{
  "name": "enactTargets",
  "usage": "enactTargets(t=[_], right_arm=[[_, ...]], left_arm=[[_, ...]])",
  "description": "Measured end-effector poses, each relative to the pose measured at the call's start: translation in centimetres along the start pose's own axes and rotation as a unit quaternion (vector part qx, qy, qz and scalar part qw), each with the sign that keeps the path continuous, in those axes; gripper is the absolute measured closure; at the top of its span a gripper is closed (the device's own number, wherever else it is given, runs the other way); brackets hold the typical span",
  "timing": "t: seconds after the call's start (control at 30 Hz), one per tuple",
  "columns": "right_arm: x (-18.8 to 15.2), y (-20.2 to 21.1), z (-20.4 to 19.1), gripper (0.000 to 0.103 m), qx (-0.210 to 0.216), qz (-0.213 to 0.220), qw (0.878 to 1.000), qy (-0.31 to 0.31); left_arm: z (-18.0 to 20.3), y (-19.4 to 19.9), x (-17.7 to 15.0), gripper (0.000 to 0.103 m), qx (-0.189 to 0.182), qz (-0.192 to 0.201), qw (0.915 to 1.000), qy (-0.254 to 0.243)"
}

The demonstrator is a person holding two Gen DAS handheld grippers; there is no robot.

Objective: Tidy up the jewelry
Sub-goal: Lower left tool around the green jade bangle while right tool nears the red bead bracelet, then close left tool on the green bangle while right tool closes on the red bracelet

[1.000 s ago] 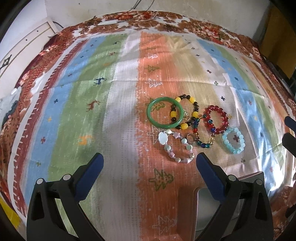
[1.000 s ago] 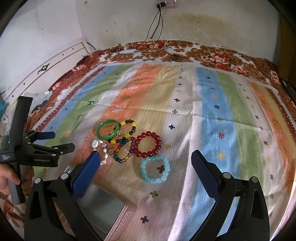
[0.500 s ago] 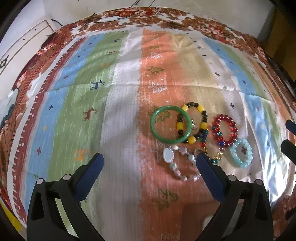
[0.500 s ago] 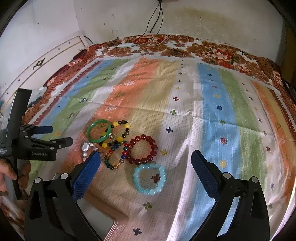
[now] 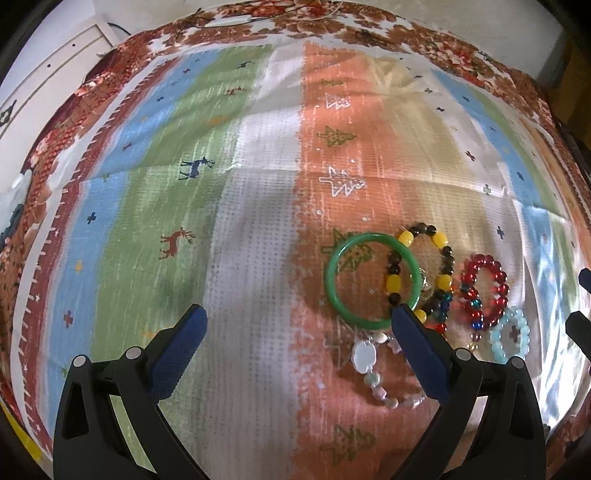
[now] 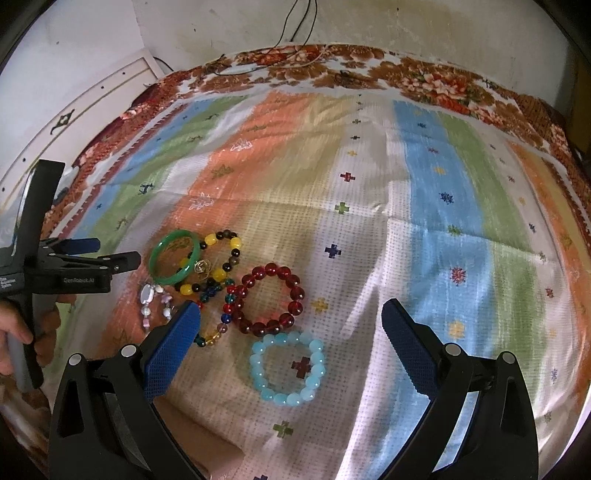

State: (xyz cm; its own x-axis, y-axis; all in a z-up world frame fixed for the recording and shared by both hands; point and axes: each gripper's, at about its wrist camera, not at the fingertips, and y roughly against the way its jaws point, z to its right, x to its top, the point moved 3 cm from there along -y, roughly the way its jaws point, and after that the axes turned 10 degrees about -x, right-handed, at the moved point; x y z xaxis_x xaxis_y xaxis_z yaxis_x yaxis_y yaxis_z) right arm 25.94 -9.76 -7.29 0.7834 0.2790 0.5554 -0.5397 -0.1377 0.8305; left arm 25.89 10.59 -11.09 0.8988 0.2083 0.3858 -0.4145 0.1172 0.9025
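Several bracelets lie together on a striped cloth. A green bangle [image 5: 371, 275] [image 6: 174, 262] overlaps a yellow-and-black bead bracelet [image 5: 441, 242] [image 6: 221, 275]. A red bead bracelet [image 5: 498, 291] [image 6: 291, 282], a pale blue bead bracelet [image 5: 511, 338] [image 6: 286, 369], a multicoloured bead bracelet [image 6: 214, 332] and a white-pink stone bracelet [image 5: 373, 363] [image 6: 147, 299] lie around them. My left gripper [image 5: 297, 321] is open and empty, its right finger over the bangle's near edge. My right gripper [image 6: 290, 321] is open and empty above the red and pale blue bracelets.
The left gripper [image 6: 79, 264] and the hand holding it show at the left of the right wrist view. A floral-edged bedspread [image 6: 424, 77] covers the bed. A white wall [image 6: 369, 22] with cables stands behind. A grey tray edge [image 6: 122, 417] shows behind my right gripper's left finger.
Both grippers have moved forward and down toward the bracelets, which now look larger and nearer. The tray has mostly slid out of view. Both grippers stay open.
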Motion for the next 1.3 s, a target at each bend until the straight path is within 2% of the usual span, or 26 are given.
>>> enactTargets(t=[0.37, 0.53, 0.67, 0.77, 0.8, 0.87, 0.97, 1.03, 1.1, 1.23, 1.3], right_arm=[[0.4, -2.8, 0.1, 0.004, -0.007, -0.032, 0.999, -0.002], [0.4, -4.4, 0.2, 0.004, -0.013, -0.049, 0.999, 0.000], [0.6, -5.0, -0.1, 0.004, -0.017, -0.052, 0.998, 0.006], [0.8, -5.8, 0.2, 0.004, -0.026, -0.057, 0.998, 0.002], [0.8, -6.0, 0.1, 0.004, -0.026, -0.060, 0.998, 0.003], [0.7, -6.5, 0.0, 0.015, -0.024, -0.067, 0.997, 0.006], [0.5, -7.0, -0.3, 0.019, -0.027, -0.075, 0.997, 0.014], [0.4, -7.4, -0.2, 0.025, -0.030, -0.082, 0.996, 0.017], [0.3, -7.9, -0.3, 0.029, -0.031, -0.091, 0.995, 0.018], [0.1, -8.8, -0.1, 0.038, -0.040, -0.100, 0.994, 0.019], [0.1, -9.0, -0.1, 0.044, -0.047, -0.100, 0.994, 0.023]], left_arm=[[-0.5, -1.9, 0.9, 0.006, 0.001, -0.016, 0.9998, 0.011], [-0.7, -3.1, 1.1, 0.017, 0.001, -0.029, 0.9995, 0.007], [-0.4, -3.5, 1.2, 0.019, -0.004, -0.033, 0.9995, 0.000], [-0.4, -4.0, 1.2, 0.034, -0.005, -0.038, 0.9993, -0.001], [-0.4, -4.2, 1.3, 0.034, -0.001, -0.038, 0.9993, -0.004], [-0.3, -4.3, 1.5, 0.035, 0.000, -0.037, 0.9993, -0.009], [-0.4, -4.5, 1.7, 0.036, -0.001, -0.036, 0.9993, -0.011], [-0.5, -4.6, 1.8, 0.046, 0.007, -0.032, 0.9993, -0.017], [-0.2, -4.7, 1.9, 0.061, 0.011, -0.028, 0.9992, -0.027], [0.3, -4.8, 1.9, 0.070, 0.017, -0.024, 0.9986, -0.043], [0.6, -4.8, 1.9, 0.079, 0.014, -0.025, 0.9983, -0.050]])
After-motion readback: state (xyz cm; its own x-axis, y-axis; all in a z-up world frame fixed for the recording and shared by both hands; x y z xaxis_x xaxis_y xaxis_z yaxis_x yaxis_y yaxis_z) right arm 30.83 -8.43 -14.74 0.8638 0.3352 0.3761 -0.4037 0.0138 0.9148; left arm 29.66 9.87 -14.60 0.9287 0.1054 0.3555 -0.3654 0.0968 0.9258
